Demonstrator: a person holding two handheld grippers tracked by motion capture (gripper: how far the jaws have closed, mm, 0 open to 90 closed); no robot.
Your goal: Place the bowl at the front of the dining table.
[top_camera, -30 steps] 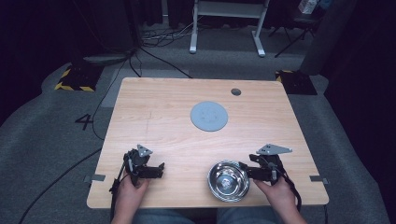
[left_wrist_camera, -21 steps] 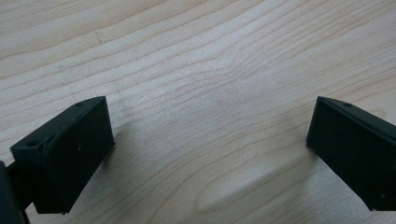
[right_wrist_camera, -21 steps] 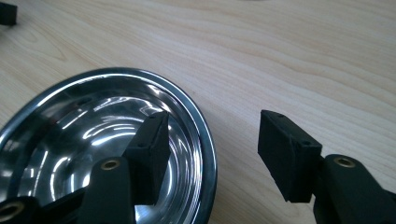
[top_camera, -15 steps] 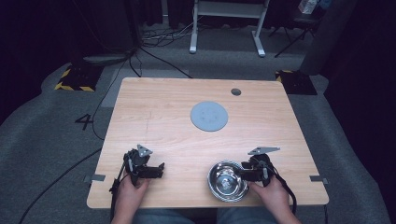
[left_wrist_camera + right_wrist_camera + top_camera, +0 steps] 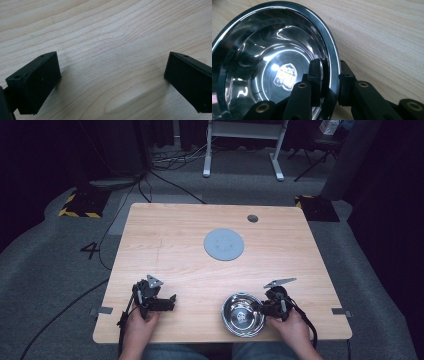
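While the left gripper (image 5: 172, 300) rests spread on the bench (image 5: 165, 245), the right gripper (image 5: 331, 75) pinches the steel bowl (image 5: 262, 50) by its near rim.

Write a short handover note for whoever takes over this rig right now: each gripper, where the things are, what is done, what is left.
Right gripper: jaws shut on the steel bowl's rim, one jaw inside, one outside.
Left gripper: open, empty, low over bare table.
Bowl: at the near edge. Grey disc: mid-table, untouched.
Done: bowl gripped.
Left: probably carrying the bowl to the disc.
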